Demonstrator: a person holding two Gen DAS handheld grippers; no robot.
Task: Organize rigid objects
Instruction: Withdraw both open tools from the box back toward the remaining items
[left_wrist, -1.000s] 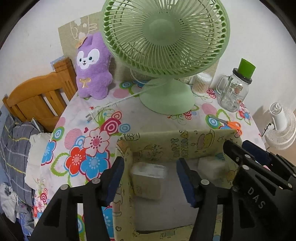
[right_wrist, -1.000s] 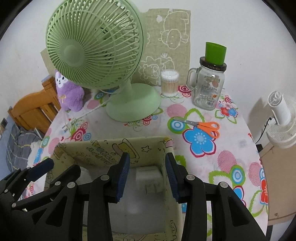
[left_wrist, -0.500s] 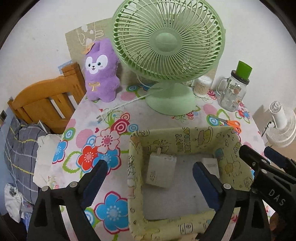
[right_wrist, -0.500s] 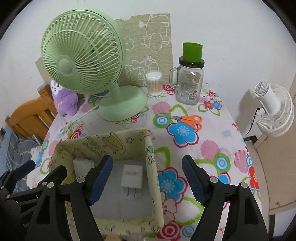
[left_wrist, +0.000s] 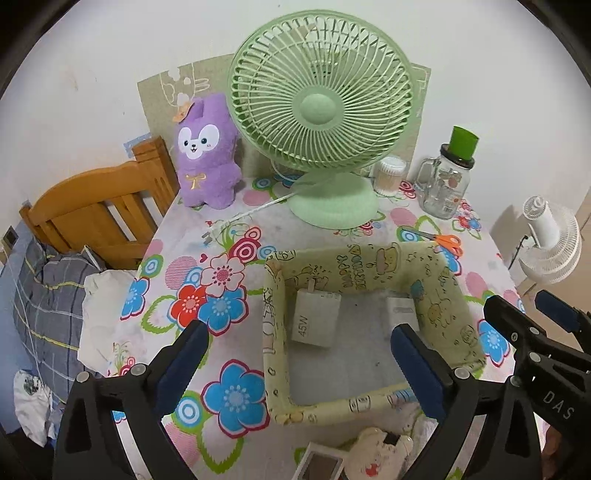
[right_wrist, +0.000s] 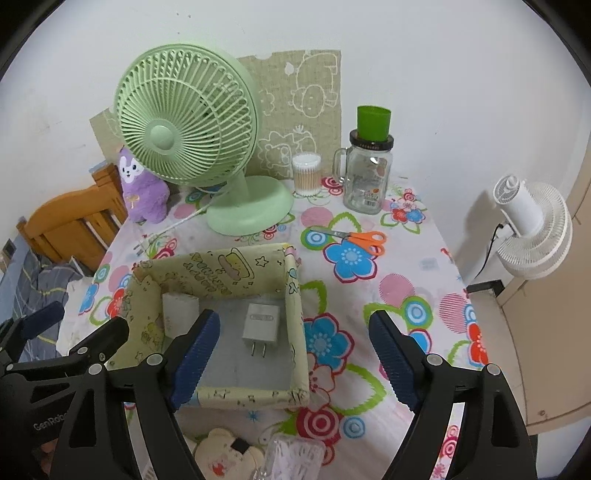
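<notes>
Two white chargers are counted inside one open fabric box (left_wrist: 443, 295) on the flowered bench (right_wrist: 406, 266) — a larger charger (left_wrist: 317, 319) marked 45W lying flat toward the box's left wall, and a smaller charger (right_wrist: 260, 323) lying flat with its two prongs pointing at the near wall. In the right wrist view the larger one is seen only in part, behind a blue pad.

One green fan (right_wrist: 184, 125), one purple plush toy (left_wrist: 207, 155), one glass jar (right_wrist: 367, 177) topped by a green cup, one tub of cotton swabs (right_wrist: 306, 173) and one pair of orange-handled scissors (right_wrist: 354, 238) are ranged along the far side of the bench. One white fan (right_wrist: 532, 229) is seen beyond the bench's right edge.

Both grippers are angled steeply down over the near part of the box. The left gripper (left_wrist: 299, 354) is spread wide, its jaws having just been opening, and nothing is pressed between its pads. The right gripper (right_wrist: 293, 354) is likewise held wide, jaws just opened further — the smaller charger lies apart from both pads.
</notes>
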